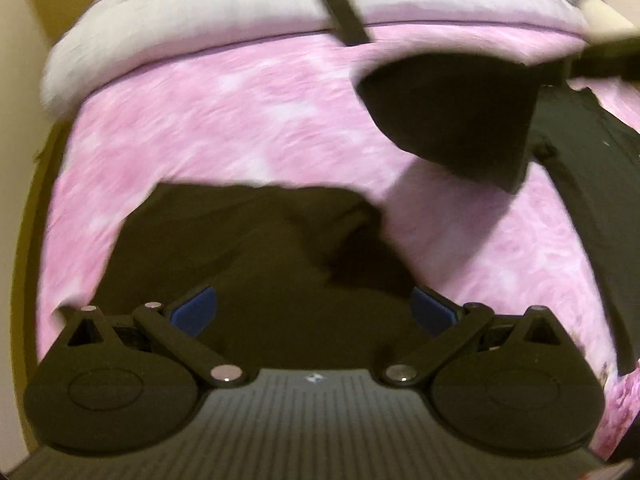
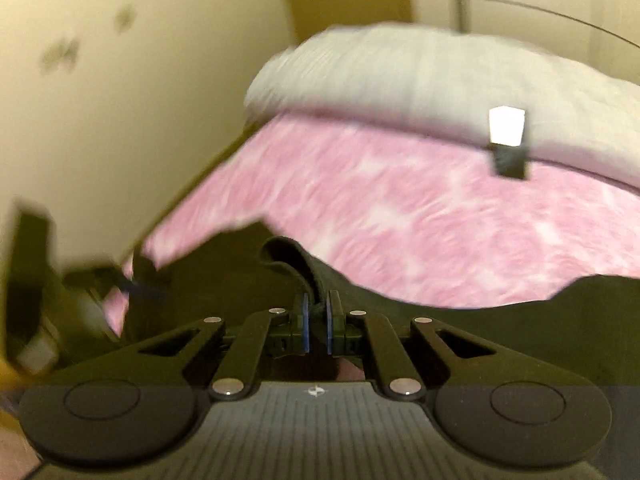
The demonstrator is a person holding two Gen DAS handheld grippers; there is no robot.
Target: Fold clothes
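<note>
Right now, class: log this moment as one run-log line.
right gripper: jaws shut on black garment | left gripper: jaws open over garment | surface: pink bedsheet | fold: not done

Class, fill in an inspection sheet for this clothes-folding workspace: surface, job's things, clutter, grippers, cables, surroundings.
Surface: bed with pink mottled sheet.
Job's things: black garment spread on the sheet, one fold lifted.
Clutter: grey pillow at the bed's far end; small black and white object near it, unclear.
Grippers: left hand-held gripper open over the garment; right hand-held gripper shut on a garment fold.
Cables: thin line on the wall, unclear.
Surroundings: cream wall.
</note>
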